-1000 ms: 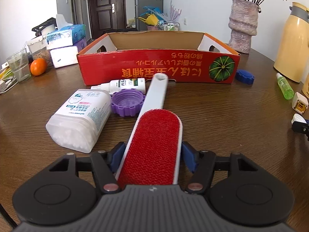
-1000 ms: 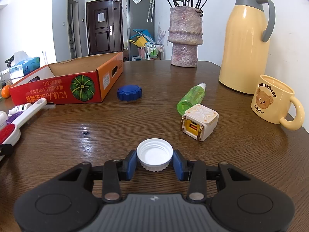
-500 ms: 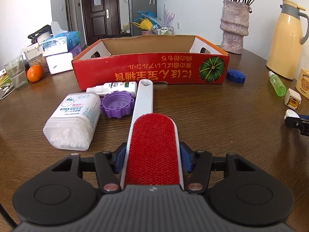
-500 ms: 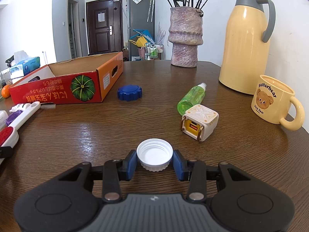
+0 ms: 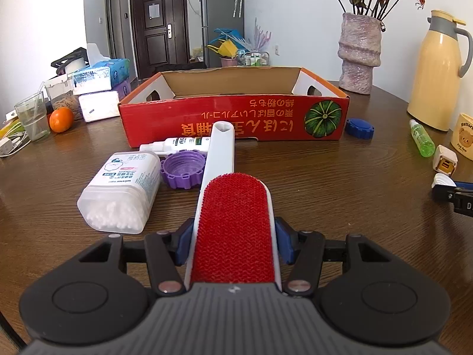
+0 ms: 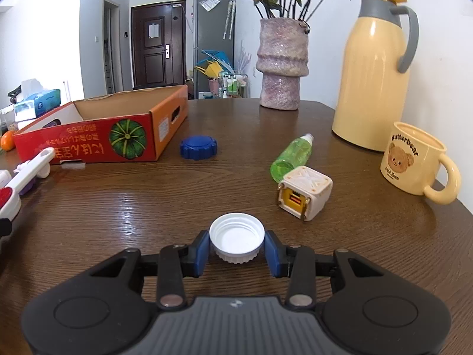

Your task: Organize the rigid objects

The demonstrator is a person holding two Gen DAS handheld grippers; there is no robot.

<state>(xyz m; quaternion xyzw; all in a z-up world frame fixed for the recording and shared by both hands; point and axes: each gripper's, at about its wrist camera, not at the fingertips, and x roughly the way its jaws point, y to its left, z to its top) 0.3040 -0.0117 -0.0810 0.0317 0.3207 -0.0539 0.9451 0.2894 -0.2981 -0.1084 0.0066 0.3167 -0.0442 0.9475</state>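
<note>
Left tongs [image 5: 233, 244] were clamped on the lint brush [image 5: 233, 224], its handle pointing at the red box [image 5: 236, 118]. Right tongs [image 6: 237, 250] gripped the white cap [image 6: 237, 238] above the worktop [image 6: 147, 207]. Advised: lift the brush level, clearing the purple cap [image 5: 182, 170].

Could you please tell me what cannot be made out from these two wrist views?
- Floor of the red cardboard box: hidden behind its front wall in the left wrist view, and by its side walls in the right wrist view.
- Near end of the lint brush: covered by the left gripper body.
- Small print on the cotton swab box: too small to read.
- Right gripper's jaws on the white cap: contact unclear, with a slight gap on one side.
</note>
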